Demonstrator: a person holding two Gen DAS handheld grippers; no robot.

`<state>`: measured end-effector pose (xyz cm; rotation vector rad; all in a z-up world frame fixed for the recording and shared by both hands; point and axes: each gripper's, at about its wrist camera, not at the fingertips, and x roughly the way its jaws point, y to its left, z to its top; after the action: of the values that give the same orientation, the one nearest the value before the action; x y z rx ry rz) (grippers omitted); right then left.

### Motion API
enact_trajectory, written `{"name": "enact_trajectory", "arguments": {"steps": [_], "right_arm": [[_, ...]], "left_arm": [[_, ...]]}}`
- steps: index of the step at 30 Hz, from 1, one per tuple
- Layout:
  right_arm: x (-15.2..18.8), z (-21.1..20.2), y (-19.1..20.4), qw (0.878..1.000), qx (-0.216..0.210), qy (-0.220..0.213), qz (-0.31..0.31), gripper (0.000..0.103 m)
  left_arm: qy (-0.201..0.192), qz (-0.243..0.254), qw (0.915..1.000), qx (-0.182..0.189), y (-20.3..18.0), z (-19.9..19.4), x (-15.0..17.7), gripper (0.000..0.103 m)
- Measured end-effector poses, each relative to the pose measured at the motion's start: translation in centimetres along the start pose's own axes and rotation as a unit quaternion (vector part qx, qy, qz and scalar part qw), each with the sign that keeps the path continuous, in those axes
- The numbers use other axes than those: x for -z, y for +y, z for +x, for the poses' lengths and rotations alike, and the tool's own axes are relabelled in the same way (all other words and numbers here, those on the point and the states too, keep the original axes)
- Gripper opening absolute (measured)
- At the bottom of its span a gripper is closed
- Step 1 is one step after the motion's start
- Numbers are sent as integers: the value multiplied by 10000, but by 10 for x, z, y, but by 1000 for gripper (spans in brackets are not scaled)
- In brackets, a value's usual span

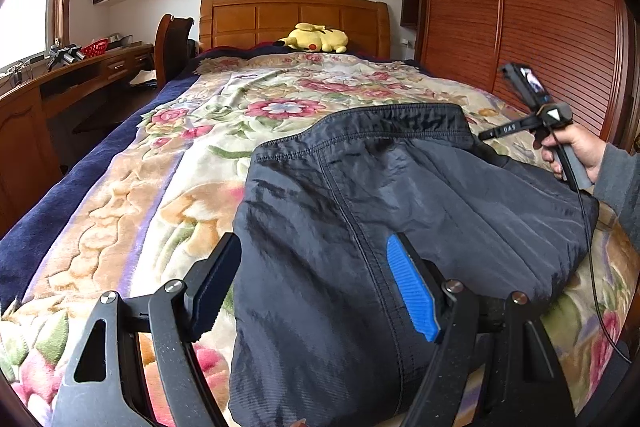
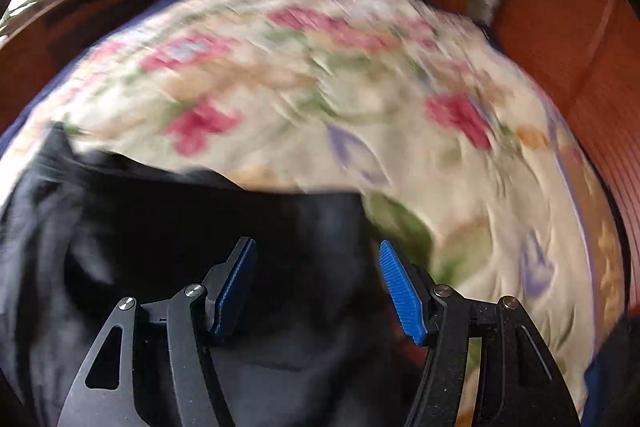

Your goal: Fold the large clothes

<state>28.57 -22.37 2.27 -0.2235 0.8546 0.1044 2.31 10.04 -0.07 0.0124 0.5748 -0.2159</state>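
One dark navy jacket [image 1: 360,227] is seen lying folded on the floral blanket [image 1: 168,155], at the foot end of the bed, far from the wooden headboard [image 1: 294,21]. The left gripper [image 1: 316,291] is held low over the jacket's near left part; its jaws are spread wide, the black finger over the blanket just beside the jacket's edge, the blue pad [image 1: 412,291] over the fabric by a vertical seam. Nothing is gripped; contact with the cloth cannot be told. The right gripper [image 2: 318,291] is likewise wide open and empty in its own, motion-blurred view, with the jacket [image 2: 160,247] beneath and between its fingers and its blue pad at the jacket's edge. In the left wrist view the right gripper [image 1: 524,107] is seen raised at the jacket's side furthest from the desk [image 1: 80,79], in one hand [image 1: 576,151]. Counted: one jacket, two grippers, one yellow plush toy [image 1: 316,38] below the headboard.
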Motion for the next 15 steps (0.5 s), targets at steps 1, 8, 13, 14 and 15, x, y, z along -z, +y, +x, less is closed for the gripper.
{"name": "enact_trajectory", "arguments": {"steps": [1,8,13,14,15], "right_arm": [[5,8,-6,9999,-10,92,105,66],[11,37,-22,9969,-560,404,371,60],[12,43,-21,9952,-794,551,182,42],[11,41,-20,9952,-818,522,145,33],[12,39,-19,9951,-847,506,102,28]], "left_arm": [[13,6,10000,-7,0,1,1,76],[102,31,9999,-31,0,5,4,76],[170,94,9998,-16,-1,8,6,76],[174,89,9998,-3,-1,8,6,76],[172,82,9998,6,0,8,6,76]]}}
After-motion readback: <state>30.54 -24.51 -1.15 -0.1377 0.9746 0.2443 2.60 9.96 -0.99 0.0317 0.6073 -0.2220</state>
